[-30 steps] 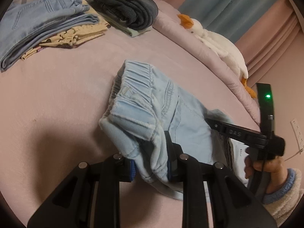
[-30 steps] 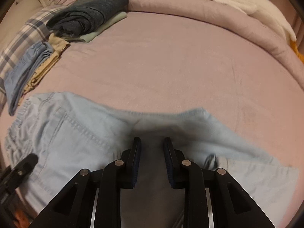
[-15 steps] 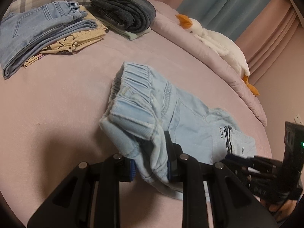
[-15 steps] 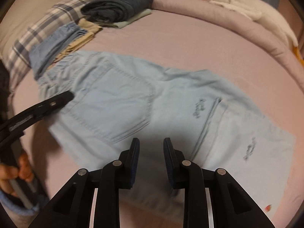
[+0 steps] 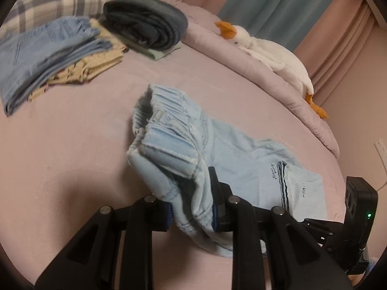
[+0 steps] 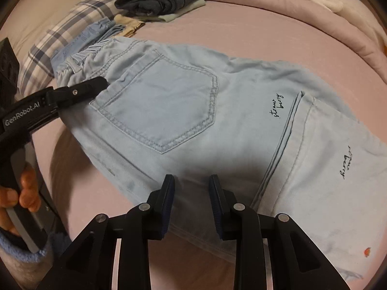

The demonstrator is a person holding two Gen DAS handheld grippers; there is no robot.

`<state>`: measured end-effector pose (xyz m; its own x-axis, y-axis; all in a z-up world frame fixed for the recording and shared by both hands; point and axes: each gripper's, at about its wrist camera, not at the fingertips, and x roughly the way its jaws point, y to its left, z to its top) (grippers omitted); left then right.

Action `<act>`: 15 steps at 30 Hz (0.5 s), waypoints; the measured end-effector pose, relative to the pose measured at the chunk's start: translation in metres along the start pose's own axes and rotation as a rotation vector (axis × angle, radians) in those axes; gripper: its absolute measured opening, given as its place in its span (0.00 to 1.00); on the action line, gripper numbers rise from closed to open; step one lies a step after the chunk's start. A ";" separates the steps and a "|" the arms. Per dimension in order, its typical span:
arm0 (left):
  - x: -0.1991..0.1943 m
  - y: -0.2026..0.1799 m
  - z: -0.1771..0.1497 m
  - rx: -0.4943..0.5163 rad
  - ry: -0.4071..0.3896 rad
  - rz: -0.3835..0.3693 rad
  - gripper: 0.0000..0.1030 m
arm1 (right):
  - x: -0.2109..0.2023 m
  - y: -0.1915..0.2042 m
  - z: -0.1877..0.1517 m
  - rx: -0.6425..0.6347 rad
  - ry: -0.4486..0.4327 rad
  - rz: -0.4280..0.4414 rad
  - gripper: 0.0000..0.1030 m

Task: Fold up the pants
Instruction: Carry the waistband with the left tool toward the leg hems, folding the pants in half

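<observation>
Light blue pants (image 6: 183,111) lie folded on the pink bed, back pocket up, the legs doubled over at the right. My left gripper (image 5: 192,207) is shut on the waistband corner of the pants (image 5: 174,154) and lifts it off the bed; in the right wrist view the left gripper (image 6: 96,85) shows at the waistband, held by a hand (image 6: 21,191). My right gripper (image 6: 191,193) hovers open above the near edge of the pants, nothing between its fingers. In the left wrist view the right gripper's body (image 5: 358,220) sits at the lower right.
Folded clothes are stacked at the back: blue jeans on beige cloth (image 5: 48,55) and a dark rolled garment (image 5: 147,26) on a pale green one. A white goose plush (image 5: 271,55) lies on the rolled duvet. A plaid pillow (image 6: 60,38) is behind.
My right gripper has let go of the pants and pulled back, so more of them is in its view. The left gripper keeps its hold on the waistband.
</observation>
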<state>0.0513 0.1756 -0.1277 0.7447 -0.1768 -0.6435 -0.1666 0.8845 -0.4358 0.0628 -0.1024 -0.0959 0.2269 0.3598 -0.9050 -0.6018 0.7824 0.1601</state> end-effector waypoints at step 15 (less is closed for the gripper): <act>-0.023 -0.050 0.014 0.104 -0.054 -0.045 0.22 | -0.048 -0.055 -0.028 0.225 -0.147 0.129 0.30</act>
<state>0.0520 0.1414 -0.0822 0.7840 -0.1964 -0.5889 -0.0664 0.9166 -0.3942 0.0637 -0.1764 -0.0726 0.2780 0.5209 -0.8070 -0.4515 0.8124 0.3689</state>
